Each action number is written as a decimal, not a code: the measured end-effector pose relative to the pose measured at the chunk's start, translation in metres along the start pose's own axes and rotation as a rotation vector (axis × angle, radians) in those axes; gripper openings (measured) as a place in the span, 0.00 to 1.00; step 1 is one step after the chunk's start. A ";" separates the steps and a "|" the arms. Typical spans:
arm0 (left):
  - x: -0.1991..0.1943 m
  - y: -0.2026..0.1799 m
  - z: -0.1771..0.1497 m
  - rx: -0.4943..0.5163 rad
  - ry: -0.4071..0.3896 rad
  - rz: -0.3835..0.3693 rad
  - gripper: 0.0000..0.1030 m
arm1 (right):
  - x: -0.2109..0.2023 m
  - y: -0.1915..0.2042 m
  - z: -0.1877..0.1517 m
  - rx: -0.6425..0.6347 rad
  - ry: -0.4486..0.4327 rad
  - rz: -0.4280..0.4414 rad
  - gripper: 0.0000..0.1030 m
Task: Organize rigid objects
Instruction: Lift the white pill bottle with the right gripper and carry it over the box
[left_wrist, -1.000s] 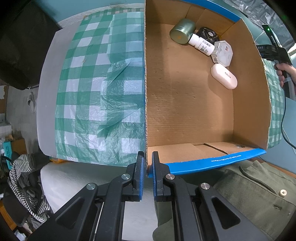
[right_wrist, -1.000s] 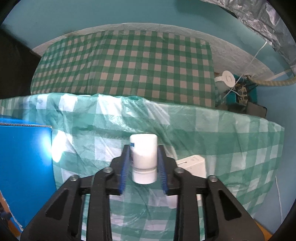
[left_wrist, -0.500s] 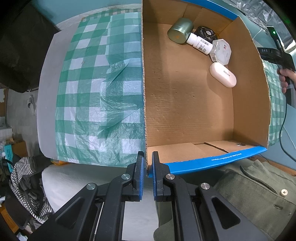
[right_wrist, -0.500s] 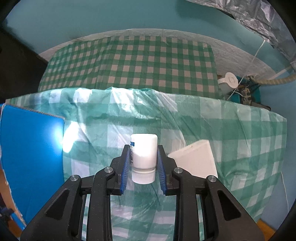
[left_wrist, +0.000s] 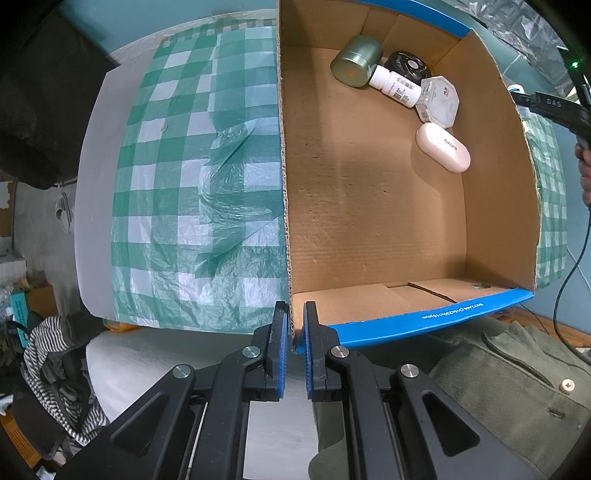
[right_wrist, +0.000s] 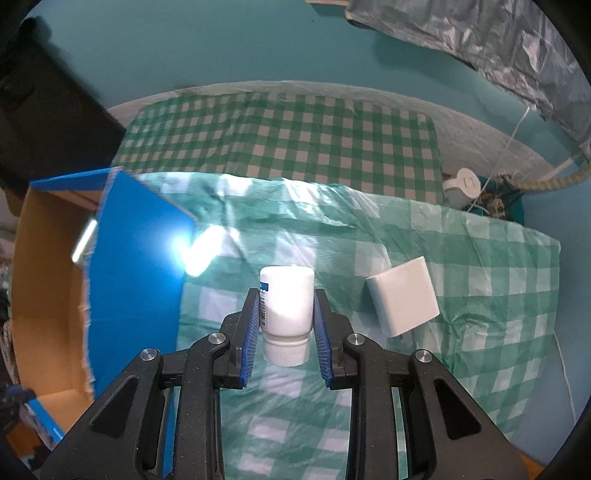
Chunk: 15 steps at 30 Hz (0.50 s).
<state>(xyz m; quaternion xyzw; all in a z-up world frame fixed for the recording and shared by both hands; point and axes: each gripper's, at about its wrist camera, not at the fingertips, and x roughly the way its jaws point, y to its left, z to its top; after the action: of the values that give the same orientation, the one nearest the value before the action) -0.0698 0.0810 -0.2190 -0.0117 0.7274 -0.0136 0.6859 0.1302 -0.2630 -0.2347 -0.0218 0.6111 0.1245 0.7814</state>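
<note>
My left gripper (left_wrist: 294, 325) is shut on the near corner of an open cardboard box (left_wrist: 369, 229) with blue outer walls. On the box floor at the far right lie a green tin (left_wrist: 355, 62), a black round object (left_wrist: 406, 66), a white pill bottle (left_wrist: 396, 85), a white octagonal box (left_wrist: 439, 99) and a white oval case (left_wrist: 442, 147). My right gripper (right_wrist: 285, 314) is shut on a white bottle (right_wrist: 286, 306), cap toward the camera, held above the checked cloth. The box's blue side (right_wrist: 136, 258) stands just left of it.
A white square box (right_wrist: 402, 297) lies on the green checked cloth (right_wrist: 461, 266) right of the held bottle. A green jacket (left_wrist: 480, 387) and striped fabric (left_wrist: 55, 354) lie below the table's near edge. The right gripper's handle (left_wrist: 554, 109) shows beyond the box's right wall.
My right gripper has risen and moved left with the white bottle; the box's open top and the white square box now show more fully. My left gripper holds its place.
</note>
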 end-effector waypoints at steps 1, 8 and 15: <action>0.000 0.000 0.000 0.001 0.001 0.000 0.06 | -0.003 0.002 0.000 0.000 -0.005 0.002 0.26; 0.000 0.000 0.000 0.005 0.000 -0.001 0.06 | -0.034 0.016 0.001 -0.002 -0.062 0.031 0.26; 0.000 0.000 0.000 0.003 0.000 -0.001 0.06 | -0.058 0.033 0.003 -0.027 -0.104 0.038 0.26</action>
<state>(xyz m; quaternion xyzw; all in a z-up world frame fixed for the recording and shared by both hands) -0.0695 0.0813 -0.2188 -0.0112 0.7276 -0.0151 0.6858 0.1127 -0.2404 -0.1742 -0.0143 0.5683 0.1484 0.8092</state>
